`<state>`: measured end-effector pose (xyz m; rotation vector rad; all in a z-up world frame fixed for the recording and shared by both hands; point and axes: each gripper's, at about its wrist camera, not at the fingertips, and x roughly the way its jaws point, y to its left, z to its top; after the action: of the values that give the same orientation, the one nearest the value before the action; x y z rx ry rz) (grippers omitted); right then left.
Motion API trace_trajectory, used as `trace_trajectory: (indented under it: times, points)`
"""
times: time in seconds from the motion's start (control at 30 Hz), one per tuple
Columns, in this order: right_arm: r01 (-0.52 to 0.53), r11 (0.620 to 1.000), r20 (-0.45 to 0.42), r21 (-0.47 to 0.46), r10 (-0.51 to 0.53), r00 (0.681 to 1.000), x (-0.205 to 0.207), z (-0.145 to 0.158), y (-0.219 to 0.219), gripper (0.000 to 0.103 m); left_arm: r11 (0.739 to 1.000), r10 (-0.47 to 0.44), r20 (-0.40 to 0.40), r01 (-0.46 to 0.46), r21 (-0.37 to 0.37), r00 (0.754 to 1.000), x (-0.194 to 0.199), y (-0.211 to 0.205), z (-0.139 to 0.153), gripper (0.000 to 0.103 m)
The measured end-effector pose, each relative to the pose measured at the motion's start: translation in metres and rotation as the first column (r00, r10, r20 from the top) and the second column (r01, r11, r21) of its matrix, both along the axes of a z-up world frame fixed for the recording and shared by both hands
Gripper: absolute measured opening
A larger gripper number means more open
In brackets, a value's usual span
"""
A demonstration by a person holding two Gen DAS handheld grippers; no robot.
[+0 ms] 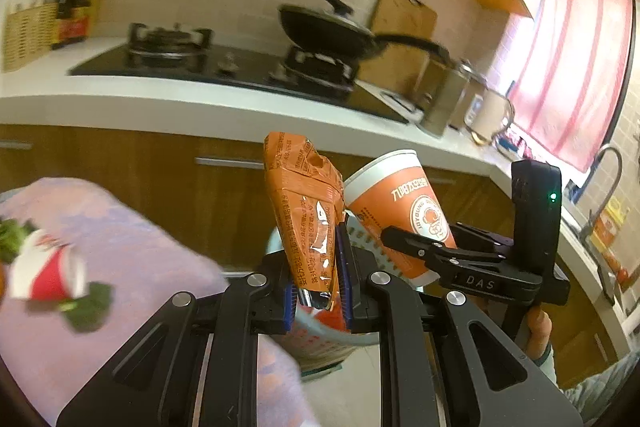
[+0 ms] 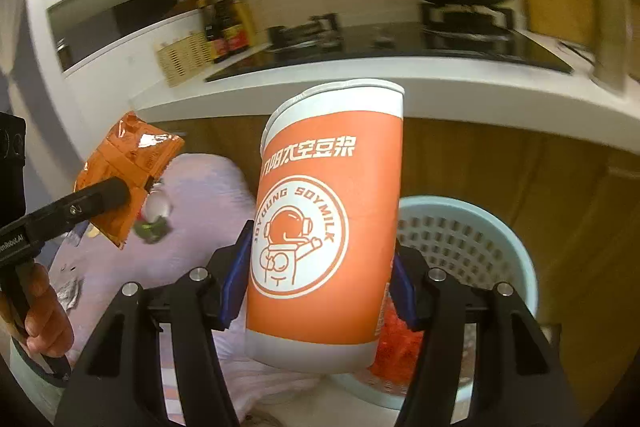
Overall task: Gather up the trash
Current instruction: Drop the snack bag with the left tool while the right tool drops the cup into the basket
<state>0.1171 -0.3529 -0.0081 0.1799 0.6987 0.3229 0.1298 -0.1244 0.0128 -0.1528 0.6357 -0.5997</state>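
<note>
My left gripper (image 1: 318,279) is shut on an orange snack wrapper (image 1: 306,203), held upright in the air; the wrapper also shows in the right wrist view (image 2: 124,167). My right gripper (image 2: 316,291) is shut on an orange and white soymilk paper cup (image 2: 324,219), seen from the left wrist as well (image 1: 404,211). Both are held above a light blue plastic basket (image 2: 480,239), which sits on the floor and holds some red-orange trash (image 2: 400,343). In the left wrist view the basket (image 1: 316,339) is mostly hidden behind the fingers.
A table with a lilac cloth (image 1: 132,267) stands on the left and carries a red and white wrapper (image 1: 48,271) and green scraps (image 1: 90,307). Behind is a white counter (image 1: 168,99) with a hob, a black pan (image 1: 332,31) and wooden cabinet fronts (image 1: 160,163).
</note>
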Motion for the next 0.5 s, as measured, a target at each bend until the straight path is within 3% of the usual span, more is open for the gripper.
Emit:
trace_trajectory:
  times: [0.13, 0.27, 0.5]
  points:
    - [0.071, 0.998, -0.074, -0.003, -0.071, 0.995, 0.008, -0.021, -0.032, 0.057, 0.999, -0.047, -0.043, 0.048, 0.023, 0.998, 0.024, -0.039, -0.015, 0.015]
    - [0.156, 0.987, -0.207, -0.044, -0.162, 0.965, 0.023, -0.057, -0.053, 0.058, 0.995, -0.061, -0.108, 0.068, 0.066, 0.992, 0.05, -0.068, -0.037, 0.018]
    - [0.188, 0.98, -0.274, -0.064, -0.199, 0.941, 0.029, -0.082, -0.064, 0.061, 0.99, -0.068, -0.2, 0.091, 0.106, 0.977, 0.079, -0.097, -0.074, 0.021]
